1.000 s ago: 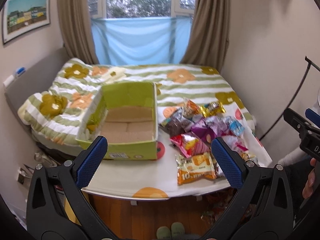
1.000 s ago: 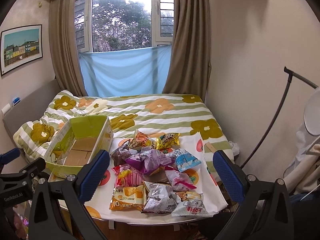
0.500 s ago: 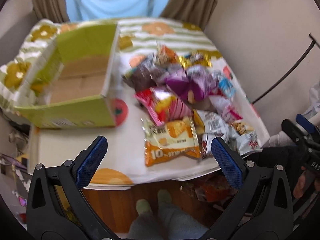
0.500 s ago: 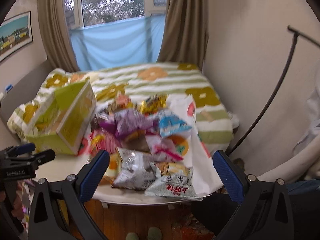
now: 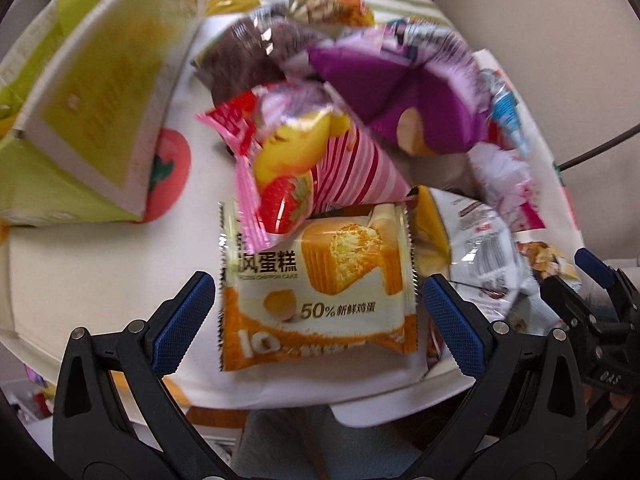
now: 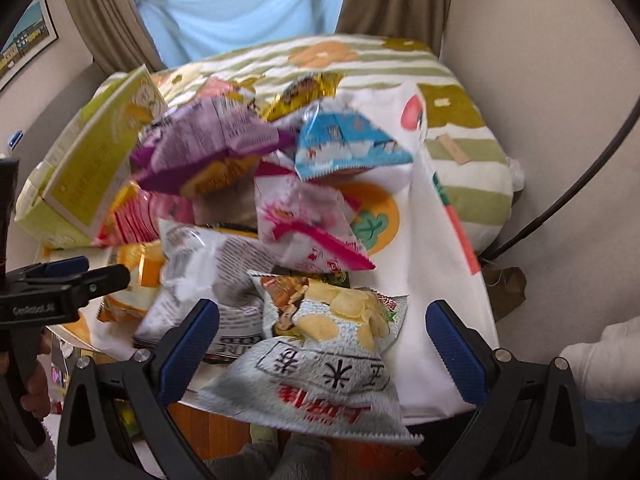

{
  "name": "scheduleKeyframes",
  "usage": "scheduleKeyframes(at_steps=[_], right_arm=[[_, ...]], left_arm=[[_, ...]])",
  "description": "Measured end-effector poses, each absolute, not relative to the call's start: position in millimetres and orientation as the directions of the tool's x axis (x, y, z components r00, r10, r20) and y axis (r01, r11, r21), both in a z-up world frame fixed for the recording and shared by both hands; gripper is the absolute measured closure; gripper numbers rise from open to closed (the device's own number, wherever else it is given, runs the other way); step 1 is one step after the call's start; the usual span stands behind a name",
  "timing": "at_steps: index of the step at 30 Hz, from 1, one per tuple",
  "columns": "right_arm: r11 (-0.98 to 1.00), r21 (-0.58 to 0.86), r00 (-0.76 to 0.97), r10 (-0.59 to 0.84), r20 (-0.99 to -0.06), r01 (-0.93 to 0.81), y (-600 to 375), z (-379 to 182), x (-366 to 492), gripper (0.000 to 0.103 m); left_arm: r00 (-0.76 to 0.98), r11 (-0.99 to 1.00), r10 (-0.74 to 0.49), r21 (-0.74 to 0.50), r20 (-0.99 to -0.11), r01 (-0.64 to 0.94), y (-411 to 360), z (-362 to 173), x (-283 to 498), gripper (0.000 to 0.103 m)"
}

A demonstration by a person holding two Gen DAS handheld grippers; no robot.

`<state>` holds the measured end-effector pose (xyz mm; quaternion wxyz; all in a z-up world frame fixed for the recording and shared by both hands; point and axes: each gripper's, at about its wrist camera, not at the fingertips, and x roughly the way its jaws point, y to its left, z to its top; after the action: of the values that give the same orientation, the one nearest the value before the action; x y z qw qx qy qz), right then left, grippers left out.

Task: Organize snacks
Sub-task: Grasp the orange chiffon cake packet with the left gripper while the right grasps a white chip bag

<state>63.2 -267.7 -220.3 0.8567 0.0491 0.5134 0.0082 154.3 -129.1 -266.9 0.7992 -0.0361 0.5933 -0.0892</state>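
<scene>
An orange and white chiffon cake packet lies at the table's near edge, between the spread fingers of my left gripper, which is open and just short of it. A pink strawberry packet overlaps its top, with a purple packet beyond. In the right wrist view my right gripper is open over a white packet with red characters and a potato chip packet. The green cardboard box stands left of the pile.
The snacks lie on a white cloth with fruit prints over a small table. A bed with a striped flowered quilt is behind it. A wall and a dark cable are on the right. Wooden floor shows below.
Both grippers have dropped down and forward toward the snack pile. The left one now frames the chiffon cake packet; the right one now hangs over the white and chip packets. Both stayed open.
</scene>
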Motion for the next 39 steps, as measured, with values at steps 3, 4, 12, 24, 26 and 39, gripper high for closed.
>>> scheduleKeyframes(at_steps=[3,4,12,24,26,39], right_arm=[[0.995,0.098,0.444,0.078,-0.893,0.022,-269.1,-230.1,67.1,0.000],[0.995,0.099,0.434,0.081,-0.897,0.020,-269.9,-233.4,68.2,0.000],[0.991,0.128,0.376,0.109,-0.920,0.026,-279.5,-253.3,71.6,0.000],[0.996,0.085,0.339,0.079,-0.937,0.001,-277.9,-266.4,72.4,0.000],[0.996,0.089,0.341,0.084,-0.936,-0.001,-277.5,-265.1,72.7,0.001],[0.998,0.059,0.357,0.050,-0.933,0.016,-284.2,-261.5,78.4,0.027]], left_arm=[[0.257,0.986,-0.155,-0.134,-0.954,0.094,-137.1,-280.3,157.7,0.001],[0.251,0.988,-0.143,-0.123,-0.957,0.093,-140.0,-284.0,159.0,0.001],[0.284,0.993,-0.054,-0.021,-0.957,0.120,-163.0,-296.5,161.2,0.000],[0.252,0.989,-0.134,-0.113,-0.958,0.096,-149.0,-312.7,170.1,0.002],[0.253,0.986,-0.157,-0.135,-0.955,0.101,-144.9,-311.3,169.5,0.007],[0.238,0.972,-0.231,-0.215,-0.943,0.091,-121.9,-291.0,159.4,0.030]])
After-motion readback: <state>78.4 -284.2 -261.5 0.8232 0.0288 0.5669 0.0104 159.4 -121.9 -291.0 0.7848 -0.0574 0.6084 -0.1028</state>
